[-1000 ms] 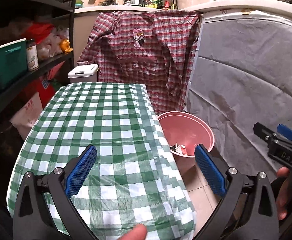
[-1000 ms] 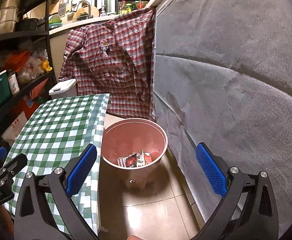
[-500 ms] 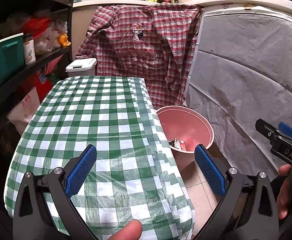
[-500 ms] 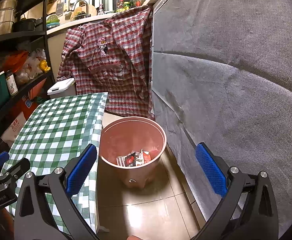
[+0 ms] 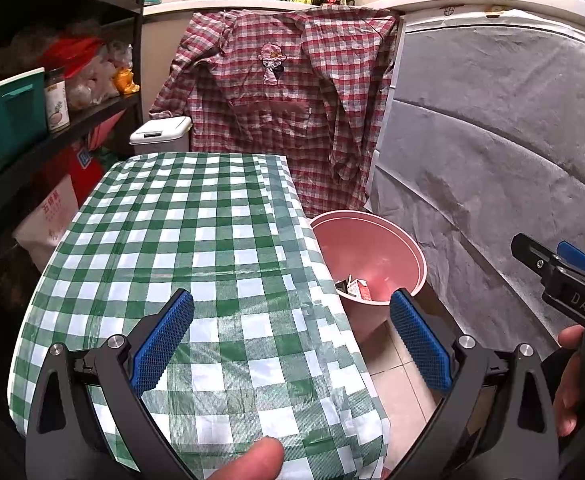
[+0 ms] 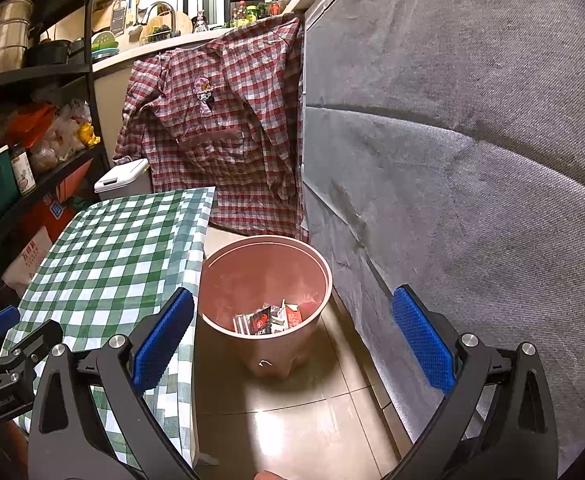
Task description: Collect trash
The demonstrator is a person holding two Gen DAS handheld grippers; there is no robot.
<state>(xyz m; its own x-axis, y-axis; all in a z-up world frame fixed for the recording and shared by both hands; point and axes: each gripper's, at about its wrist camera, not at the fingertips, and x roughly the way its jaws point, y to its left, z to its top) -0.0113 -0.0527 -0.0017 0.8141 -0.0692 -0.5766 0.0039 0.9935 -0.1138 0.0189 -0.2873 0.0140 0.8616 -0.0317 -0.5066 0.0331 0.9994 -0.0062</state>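
Several wrappers (image 6: 270,319) in bin (image 6: 228,322), beyond fingers (image 6: 164,338)

Warm indoor light is falling from above; the floor tiles (image 6: 292,420) are showing a soft glare. Shelves (image 5: 52,128) at left are sitting dim. Fisheye curvature is bending the edges, corners darkening.

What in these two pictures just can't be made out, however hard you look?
- Left wrist view: the round pink plastic bin is partly hidden by the green-and-white checked tablecloth; only some wrappers show.
- Right wrist view: print on the small packets is too small to read.
- Both views: shelf contents at the left are dark and cut off.
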